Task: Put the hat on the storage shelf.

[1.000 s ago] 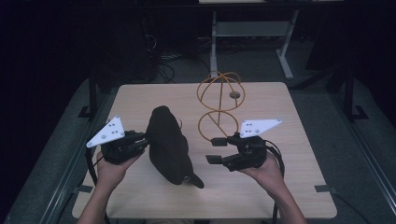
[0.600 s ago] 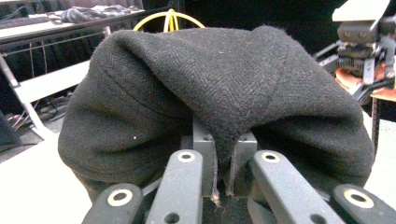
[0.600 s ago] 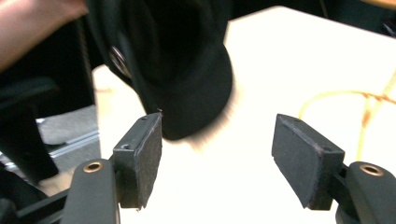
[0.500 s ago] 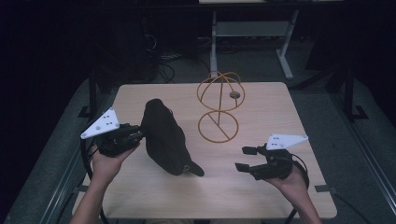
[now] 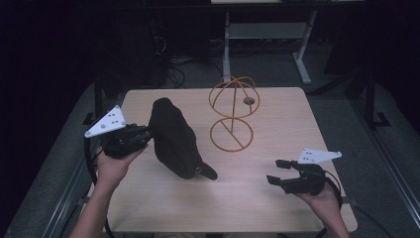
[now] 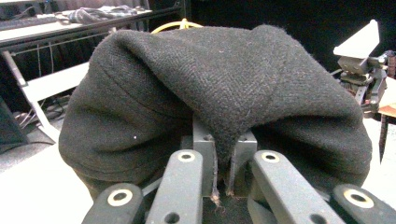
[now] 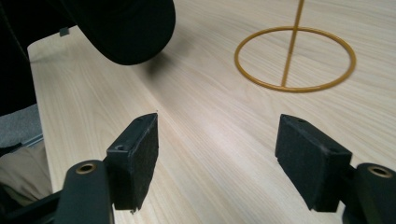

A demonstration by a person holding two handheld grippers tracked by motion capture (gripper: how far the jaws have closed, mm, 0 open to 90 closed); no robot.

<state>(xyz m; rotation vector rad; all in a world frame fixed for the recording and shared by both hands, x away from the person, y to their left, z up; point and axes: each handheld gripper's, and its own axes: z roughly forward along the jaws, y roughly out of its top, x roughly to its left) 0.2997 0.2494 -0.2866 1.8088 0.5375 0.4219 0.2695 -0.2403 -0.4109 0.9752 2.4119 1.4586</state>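
Left gripper (image 5: pixel 141 136) pinches a fold of the black wool cap (image 5: pixel 173 139) at table's left — soft, light, floppy. Right gripper (image 5: pixel 278 172) gapes empty near right — the stiffer brim (image 5: pixel 208 171) looks graspable.

Clamped in the black left gripper (image 5: pixel 146 135) is a cap (image 5: pixel 173 139) of charcoal-black cloth with a fine herringbone weave, its peak a plain, smoother black. Between the two grippers stands a mustard-yellow wire stand (image 5: pixel 232 116). The right gripper (image 5: pixel 278 172) is matt black with dark foam pads, a pale grey plate on top. Beneath lies the table (image 5: pixel 277 119), light beige wood grain
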